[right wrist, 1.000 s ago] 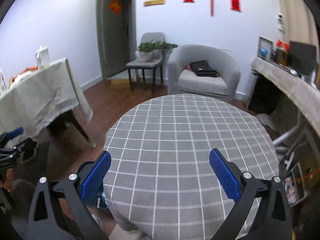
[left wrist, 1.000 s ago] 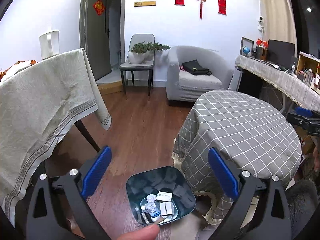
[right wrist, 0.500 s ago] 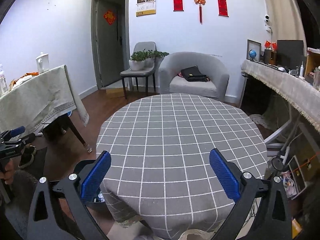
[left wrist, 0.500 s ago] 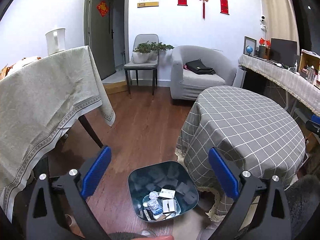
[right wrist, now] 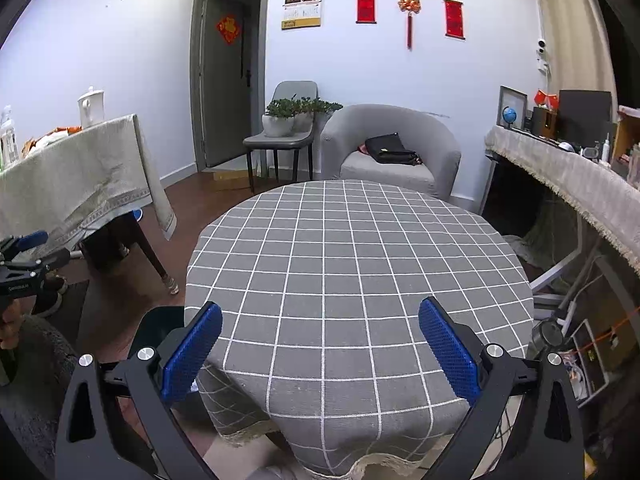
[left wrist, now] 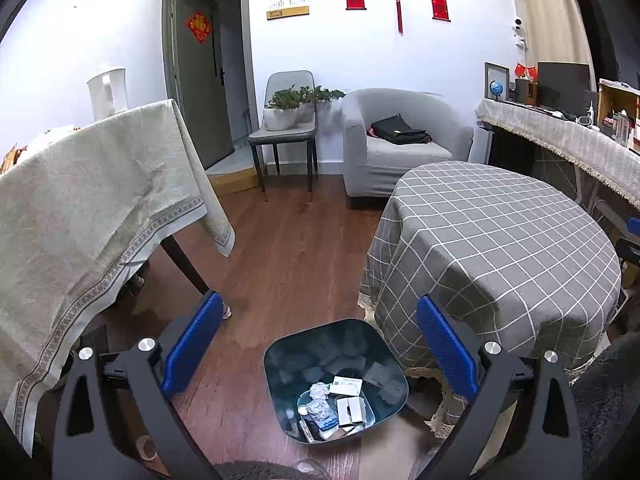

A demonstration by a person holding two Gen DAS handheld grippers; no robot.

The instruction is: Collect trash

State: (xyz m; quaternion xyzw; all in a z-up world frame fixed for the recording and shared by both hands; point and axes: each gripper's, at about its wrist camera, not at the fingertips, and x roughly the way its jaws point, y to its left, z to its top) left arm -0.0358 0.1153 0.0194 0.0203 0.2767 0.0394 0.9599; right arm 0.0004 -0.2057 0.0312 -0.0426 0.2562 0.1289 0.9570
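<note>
Bin: glossy dark plastic holding crumpled paper. Counter: matt checked cloth (lace hem). Floor: smooth wood.

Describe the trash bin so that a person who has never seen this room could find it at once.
Start at the round table with the grey checked cloth. On the wooden floor just beside its near left edge stands a dark, glossy, square bin with rounded corners. It is the only open container on the floor, and it holds crumpled white paper and small white cartons.

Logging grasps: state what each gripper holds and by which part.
Nothing is held. The left gripper and right gripper are both open and empty.
</note>
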